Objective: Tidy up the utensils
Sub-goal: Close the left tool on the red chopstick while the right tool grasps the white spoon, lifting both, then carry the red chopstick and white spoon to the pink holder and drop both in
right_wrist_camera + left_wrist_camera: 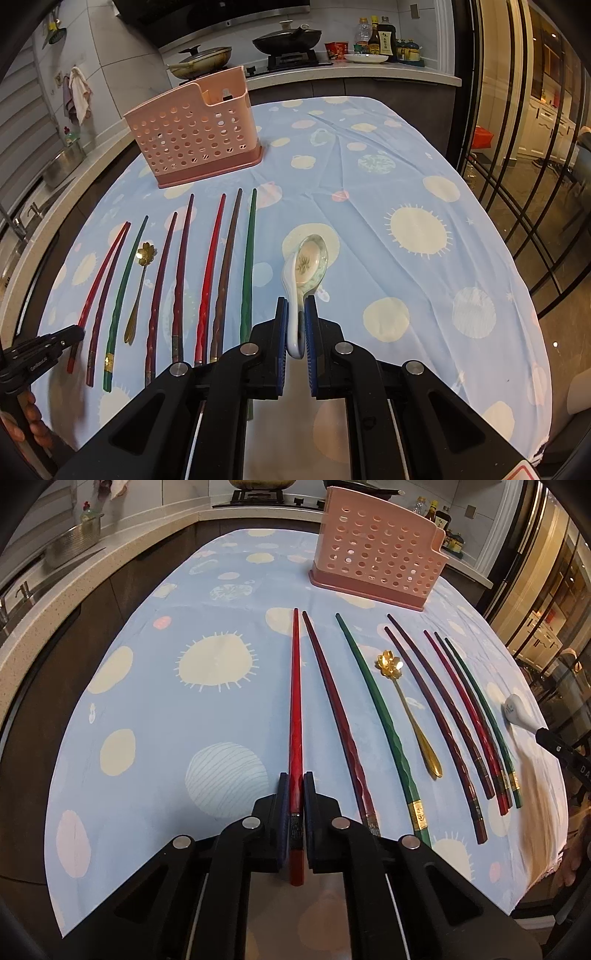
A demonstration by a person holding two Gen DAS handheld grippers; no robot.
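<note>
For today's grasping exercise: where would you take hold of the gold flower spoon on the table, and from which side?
Grip the gold flower spoon on its thin straight stem, about midway, coming from above with the fingers across the stem. It lies flat between a green chopstick and a dark purple chopstick, so a side approach looks crowded. The flower bowl is wide and irregular, probably a poorer hold.

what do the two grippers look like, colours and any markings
Both match: the left gripper and right gripper are matte black angular plastic with triangular cut-outs in the linkage arms, round silver pivot pins at the joints, and dark blue pads lining the inner faces of the fingers. Seen from the right wrist view, the left gripper's body carries small white lettering, too small to read. A bare hand holds it; no sleeve is visible.
</note>
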